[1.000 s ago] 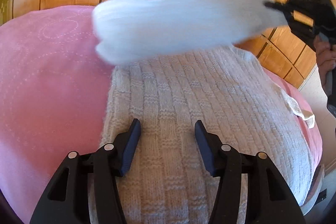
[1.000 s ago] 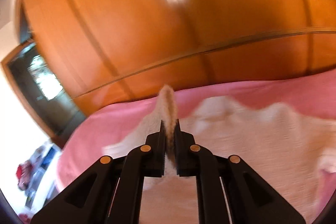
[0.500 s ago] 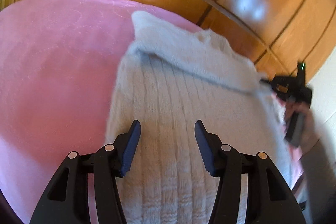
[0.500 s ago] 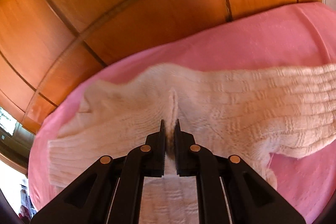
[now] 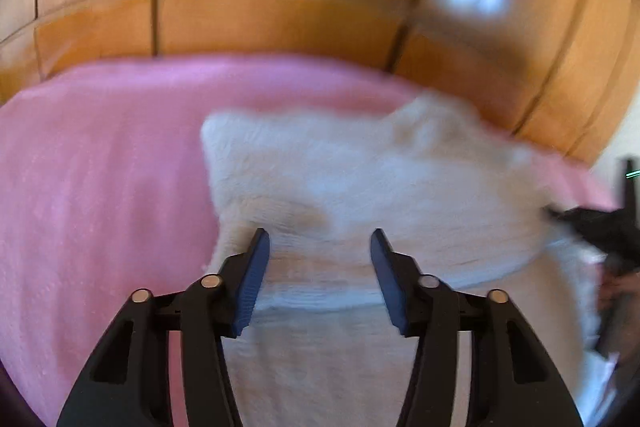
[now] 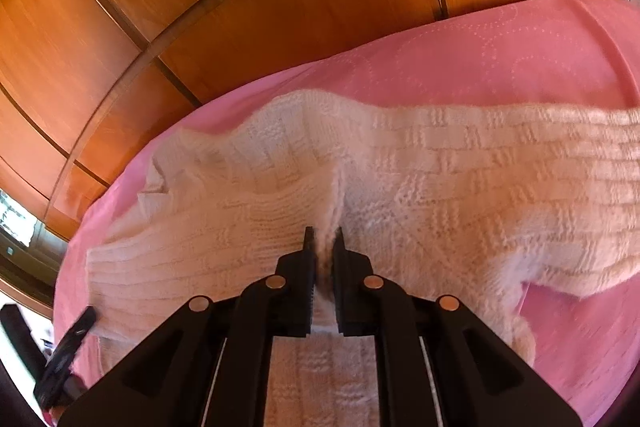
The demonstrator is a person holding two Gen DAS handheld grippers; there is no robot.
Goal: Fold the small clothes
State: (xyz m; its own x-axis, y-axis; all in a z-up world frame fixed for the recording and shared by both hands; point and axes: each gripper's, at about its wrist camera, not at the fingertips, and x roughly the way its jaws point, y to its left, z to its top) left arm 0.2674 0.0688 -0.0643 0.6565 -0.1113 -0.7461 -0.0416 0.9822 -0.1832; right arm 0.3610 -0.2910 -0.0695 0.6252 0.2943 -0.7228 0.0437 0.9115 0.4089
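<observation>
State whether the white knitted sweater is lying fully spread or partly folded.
Partly folded: the sweater has one sleeve laid across its body, pinched by the right gripper on the pink bedcover.

White knitted sweater sleeve [image 6: 224,227], airborne a second ago in the right black two-finger gripper [image 6: 323,239], now lies folded across the sweater body [image 6: 460,179] on the pink bedspread [image 6: 500,67]. Right gripper came down low onto the knit, fabric ridge pinched between its fingers. Left wrist view swung, now blurred; the folded sleeve edge [image 5: 320,163] sits closer to the left gripper [image 5: 320,239].
</observation>
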